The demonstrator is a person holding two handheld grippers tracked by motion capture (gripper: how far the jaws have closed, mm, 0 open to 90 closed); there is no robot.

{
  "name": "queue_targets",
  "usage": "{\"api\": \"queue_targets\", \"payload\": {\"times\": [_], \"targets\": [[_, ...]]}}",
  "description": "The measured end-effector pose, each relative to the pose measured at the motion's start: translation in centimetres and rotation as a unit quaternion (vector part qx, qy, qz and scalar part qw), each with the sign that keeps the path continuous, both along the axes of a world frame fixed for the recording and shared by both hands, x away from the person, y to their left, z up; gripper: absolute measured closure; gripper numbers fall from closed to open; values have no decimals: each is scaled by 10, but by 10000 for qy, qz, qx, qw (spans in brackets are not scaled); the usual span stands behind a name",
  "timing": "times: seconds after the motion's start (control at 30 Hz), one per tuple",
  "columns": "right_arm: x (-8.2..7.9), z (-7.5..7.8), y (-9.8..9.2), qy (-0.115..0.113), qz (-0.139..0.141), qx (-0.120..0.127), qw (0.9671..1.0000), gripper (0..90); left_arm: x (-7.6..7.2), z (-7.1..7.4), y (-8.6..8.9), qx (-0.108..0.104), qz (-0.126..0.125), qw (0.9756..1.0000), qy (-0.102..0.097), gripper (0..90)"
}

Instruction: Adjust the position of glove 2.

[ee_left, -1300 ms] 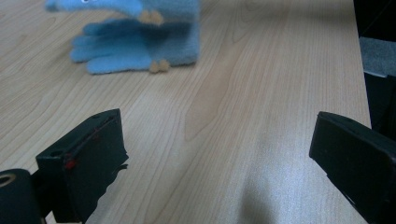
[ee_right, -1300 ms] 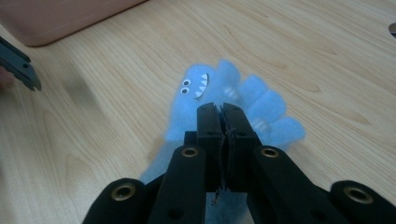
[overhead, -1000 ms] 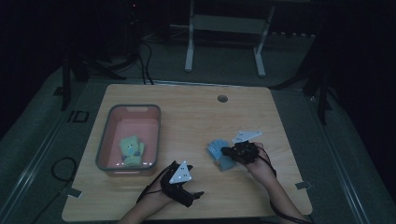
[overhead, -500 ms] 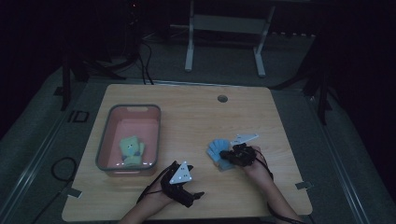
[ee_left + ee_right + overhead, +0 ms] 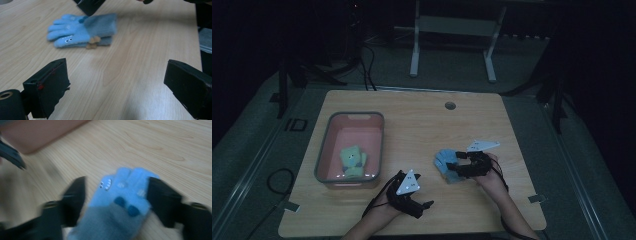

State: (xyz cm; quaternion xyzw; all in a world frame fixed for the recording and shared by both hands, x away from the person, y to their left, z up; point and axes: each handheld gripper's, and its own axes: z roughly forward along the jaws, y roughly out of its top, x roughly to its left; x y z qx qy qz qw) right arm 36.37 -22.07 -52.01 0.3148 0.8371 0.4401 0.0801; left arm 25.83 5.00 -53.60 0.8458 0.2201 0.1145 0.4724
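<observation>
Wood table: blue gloves btwn right gripper jaws, just opening.

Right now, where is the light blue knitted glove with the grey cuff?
In the high view the light blue knitted glove lies flat on the wooden table, right of the pink tray, between the right gripper's open jaws.

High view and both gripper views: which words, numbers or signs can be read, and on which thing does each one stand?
"ID": a dark mark on the floor left of the table.
Blue glove: a sewn face, no letters.
Nothing else can be read.
</observation>
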Motion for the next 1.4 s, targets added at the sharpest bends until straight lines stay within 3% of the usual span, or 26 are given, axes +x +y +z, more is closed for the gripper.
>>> {"api": "queue_targets", "payload": {"times": [0.1, 0.23, 0.33, 0.4, 0.43, 0.5, 0.53, 0.6, 0.63, 0.73, 0.77, 0.8, 0.93, 1.03, 1.07, 1.2, 1.27, 1.4], "targets": [[3, 0, -5, 136, -117, 273, 9995, 181, 3, 1, -6, 42, -158, 9998, 59, 68], [7, -2, -11, -45, -196, 99, 9997, 160, 7, -2, -18, 83, -376, 9992, 129, 94], [8, 0, -15, -259, -325, -78, 9991, 141, 11, -5, -28, 175, -561, 9983, -2, 127], [8, 0, -17, -210, -381, -70, 9990, 141, 13, -5, -32, 233, -609, 9979, -40, 146], [12, 1, -22, 13, -453, 12, 9990, 142, 15, -5, -38, 317, -733, 9967, -143, 151], [12, 1, -23, 51, -490, 49, 9988, 143, 18, -5, -44, 392, -830, 9954, -291, 153], [14, 2, -26, 230, -506, 110, 9984, 139, 19, -4, -48, 467, -891, 9941, -413, 170], [14, 2, -26, 185, -543, 133, 9983, 139, 25, -3, -58, 548, -1012, 9907, -724, 196], [14, 3, -28, 270, -428, 277, 9983, 121, 28, -3, -61, 621, -1047, 9893, -808, 218], [16, 4, -28, 318, -446, 343, 9979, 135, 37, -4, -72, 791, -1184, 9845, -1028, 256], [16, 4, -28, 318, -446, 343, 9979, 135, 37, -4, -72, 791, -1184, 9845, -1028, 277], [16, 4, -28, 334, -481, 365, 9976, 146, 41, -6, -77, 857, -1327, 9809, -1136, 277], [18, 5, -29, 265, -516, 287, 9979, 192, 52, -13, -85, 1216, -1392, 9729, -1386, 375], [21, 5, -29, 273, -566, 253, 9977, 216, 58, -18, -89, 1437, -1285, 9704, -1452, 421], [22, 5, -28, 284, -605, 256, 9974, 222, 59, -18, -89, 1429, -1281, 9710, -1424, 429], [27, 3, -24, 415, -674, 225, 9966, 244, 61, -23, -90, 1602, -1163, 9680, -1539, 525], [31, 2, -21, 446, -705, 177, 9964, 248, 61, -25, -90, 1571, -1122, 9688, -1552, 581], [39, -4, -13, 736, -626, 182, 9952, 310, 65, -22, -82, 1499, -1200, 9710, -1423, 700]]}}
